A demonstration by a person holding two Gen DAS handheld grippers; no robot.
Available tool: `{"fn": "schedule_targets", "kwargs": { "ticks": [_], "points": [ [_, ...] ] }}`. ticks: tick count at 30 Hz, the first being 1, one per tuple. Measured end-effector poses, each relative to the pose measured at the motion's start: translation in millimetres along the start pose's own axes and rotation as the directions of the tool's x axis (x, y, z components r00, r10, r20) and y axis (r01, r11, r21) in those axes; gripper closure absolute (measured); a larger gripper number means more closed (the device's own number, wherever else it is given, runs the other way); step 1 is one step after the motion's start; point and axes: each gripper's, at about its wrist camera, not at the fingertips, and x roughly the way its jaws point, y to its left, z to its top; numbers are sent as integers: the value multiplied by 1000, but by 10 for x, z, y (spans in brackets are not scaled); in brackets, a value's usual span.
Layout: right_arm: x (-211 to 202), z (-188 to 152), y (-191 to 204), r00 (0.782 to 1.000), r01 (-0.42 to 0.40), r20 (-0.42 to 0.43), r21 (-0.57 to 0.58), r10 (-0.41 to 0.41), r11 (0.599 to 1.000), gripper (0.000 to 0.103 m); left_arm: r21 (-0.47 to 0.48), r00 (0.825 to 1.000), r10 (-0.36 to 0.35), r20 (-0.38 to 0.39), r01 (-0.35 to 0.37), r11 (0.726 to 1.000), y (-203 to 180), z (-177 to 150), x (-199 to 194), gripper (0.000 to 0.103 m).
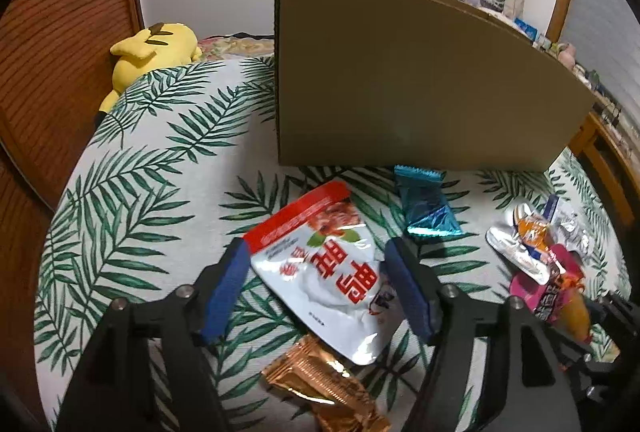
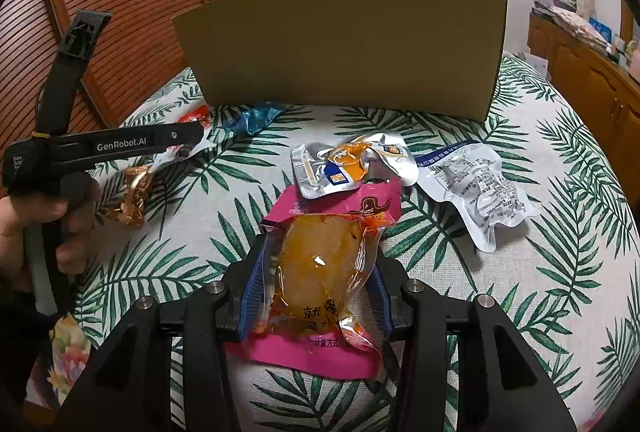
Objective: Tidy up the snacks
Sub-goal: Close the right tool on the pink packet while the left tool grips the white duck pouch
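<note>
Nearly all remains: snacks still litter the bed before the box [image 1: 420, 80], the right gripper [image 2: 320, 268] clamped on the pink pack [image 2: 332, 232], the left gripper [image 1: 316, 288] open astride the white pouch [image 1: 332, 272].

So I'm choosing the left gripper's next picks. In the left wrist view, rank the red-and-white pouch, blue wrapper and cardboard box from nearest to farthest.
1. Red-and-white pouch: between the left gripper fingers.
2. Blue wrapper: just beyond, to the right.
3. Cardboard box: standing farthest back.
</note>
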Motion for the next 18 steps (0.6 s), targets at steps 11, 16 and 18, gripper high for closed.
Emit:
{"fn": "schedule_targets", "kwargs": {
  "ticks": [11, 16, 18],
  "points": [
    [-5, -5, -20, 1000, -9, 4, -1, 9, 1000, 58, -10, 1000, -16, -18, 16, 1000, 15, -4, 46, 25],
    [-6, -3, -15, 1000, -8, 1, -3, 8, 1000, 58, 3, 1000, -7, -26, 7, 1000, -14, 22, 88, 22],
    [-5, 2, -7, 1000, -7, -4, -7, 7, 1000, 58, 3, 1000, -11, -26, 11, 1000, -5, 25, 89, 22]
  ]
}}
